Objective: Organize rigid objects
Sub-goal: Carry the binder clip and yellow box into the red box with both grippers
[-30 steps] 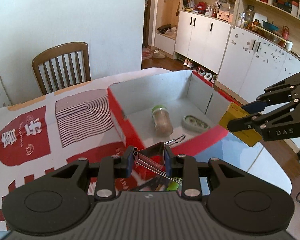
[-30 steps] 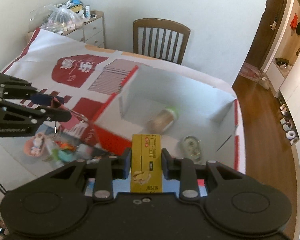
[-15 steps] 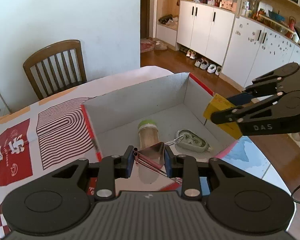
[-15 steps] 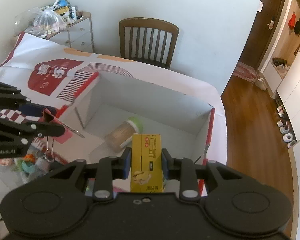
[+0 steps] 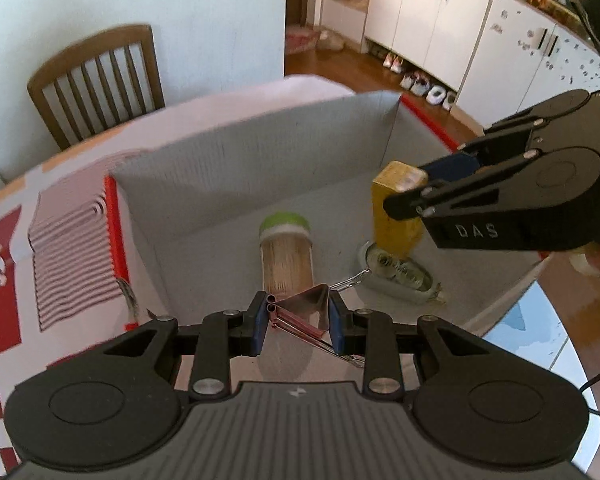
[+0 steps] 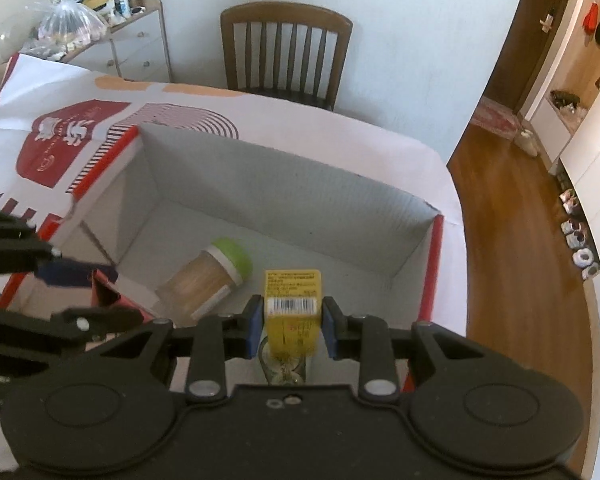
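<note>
Left gripper (image 5: 299, 317): jaws closed on a pink binder clip (image 5: 305, 311), its wire handles sticking out to the right of the jaws. Clip is held above the open cardboard box (image 5: 260, 160), near the box's front edge.

Right gripper (image 6: 288, 322): jaws clamped on a yellow carton (image 6: 293, 312), gripped by its two sides and hanging over the box floor.

Ahead of the left jaws, on the box floor: a toothpick jar (image 5: 286, 252) with a green lid, lying on its side. To the right of it, under the carton: a flat oval item (image 5: 398, 272), kind unclear.

Box sits on the table (image 6: 40, 136), covered by a red-and-white printed cloth. Wooden chair (image 6: 286, 46) beyond the table's far edge.
</note>
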Demonstrator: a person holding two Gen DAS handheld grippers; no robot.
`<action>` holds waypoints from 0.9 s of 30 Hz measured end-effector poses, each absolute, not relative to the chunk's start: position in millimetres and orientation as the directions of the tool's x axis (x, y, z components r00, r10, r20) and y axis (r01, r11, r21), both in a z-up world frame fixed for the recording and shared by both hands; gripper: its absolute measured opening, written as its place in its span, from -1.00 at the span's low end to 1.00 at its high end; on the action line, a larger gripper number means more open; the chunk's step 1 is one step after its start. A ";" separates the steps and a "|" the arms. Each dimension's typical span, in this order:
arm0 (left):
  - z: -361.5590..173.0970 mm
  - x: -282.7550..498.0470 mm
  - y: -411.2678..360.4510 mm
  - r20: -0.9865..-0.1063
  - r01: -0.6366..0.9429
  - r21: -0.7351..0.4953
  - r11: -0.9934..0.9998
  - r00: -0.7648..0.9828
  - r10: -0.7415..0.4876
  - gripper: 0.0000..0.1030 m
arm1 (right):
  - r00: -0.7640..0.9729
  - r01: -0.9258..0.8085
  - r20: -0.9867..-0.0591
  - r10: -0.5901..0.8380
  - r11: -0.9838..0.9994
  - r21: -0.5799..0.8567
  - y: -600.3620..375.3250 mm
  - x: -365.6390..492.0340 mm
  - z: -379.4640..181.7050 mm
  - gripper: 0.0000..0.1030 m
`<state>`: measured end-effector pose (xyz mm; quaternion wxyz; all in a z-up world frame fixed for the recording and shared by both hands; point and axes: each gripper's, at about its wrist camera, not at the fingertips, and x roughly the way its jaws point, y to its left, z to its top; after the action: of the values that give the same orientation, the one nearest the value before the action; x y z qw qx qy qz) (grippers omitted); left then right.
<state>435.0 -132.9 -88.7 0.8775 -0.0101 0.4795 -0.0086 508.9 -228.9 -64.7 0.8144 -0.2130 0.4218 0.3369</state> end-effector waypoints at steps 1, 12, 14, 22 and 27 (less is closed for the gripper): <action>-92.0 437.0 -132.6 -0.847 0.007 -0.023 1.000 0.532 -0.023 -0.42 | 0.416 -0.727 -0.833 0.364 0.684 -0.064 -227.4 511.4 -67.6 -0.43; -117.7 453.1 -128.0 -0.902 -0.013 -0.011 1.000 0.432 -0.005 -0.42 | 0.375 -0.741 -0.867 0.327 0.668 -0.068 -206.2 537.2 -84.9 -0.42; -121.3 455.6 -127.5 -0.911 -0.018 -0.012 1.000 0.413 -0.004 -0.42 | 0.369 -0.744 -0.874 0.317 0.664 -0.073 -201.0 540.0 -88.6 -0.42; -129.2 464.2 -123.4 -0.927 -0.032 -0.012 0.999 0.374 0.001 -0.42 | 0.331 -0.753 -0.900 0.282 0.654 -0.071 -183.2 546.4 -103.9 -0.42; -128.9 464.5 -120.8 -0.929 -0.045 -0.020 0.999 0.369 -0.002 -0.42 | 0.319 -0.753 -0.907 0.276 0.655 -0.066 -181.0 547.3 -108.2 -0.41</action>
<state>464.5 -120.8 -128.9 0.8271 -0.0209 0.5615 0.0129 547.3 -181.0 -108.2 0.7731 -0.2486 0.4796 0.3324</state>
